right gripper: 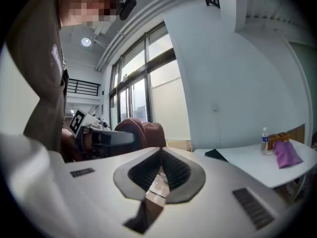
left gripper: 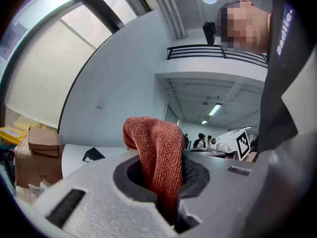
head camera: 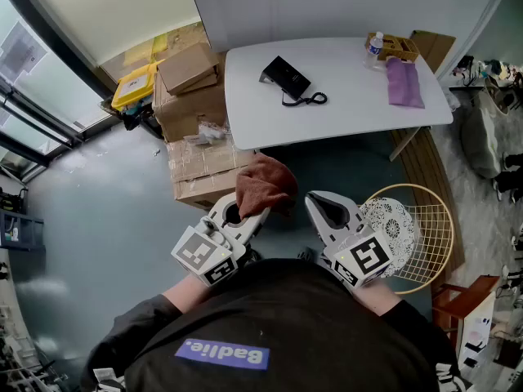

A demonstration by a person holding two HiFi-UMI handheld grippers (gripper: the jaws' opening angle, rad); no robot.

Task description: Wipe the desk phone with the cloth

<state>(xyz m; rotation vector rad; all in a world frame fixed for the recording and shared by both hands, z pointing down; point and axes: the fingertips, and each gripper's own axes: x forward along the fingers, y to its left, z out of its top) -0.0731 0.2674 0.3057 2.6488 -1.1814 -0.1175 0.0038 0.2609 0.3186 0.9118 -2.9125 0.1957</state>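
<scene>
My left gripper (head camera: 245, 209) clamps the rust-red cloth (head camera: 265, 184), bunched past its jaws. My right gripper (head camera: 325, 206) is closed on nothing. The desk phone (head camera: 285, 77) lies well ahead of both, on the white table (head camera: 359, 100).

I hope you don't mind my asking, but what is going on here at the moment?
A person holds a gripper in each hand and stands back from the white table. The left gripper is shut on a reddish-brown cloth, which bunches up past its jaws. The right gripper is shut with nothing in it. The black desk phone sits on the table, well out of reach of both grippers, so the wiping has not yet started.
</scene>
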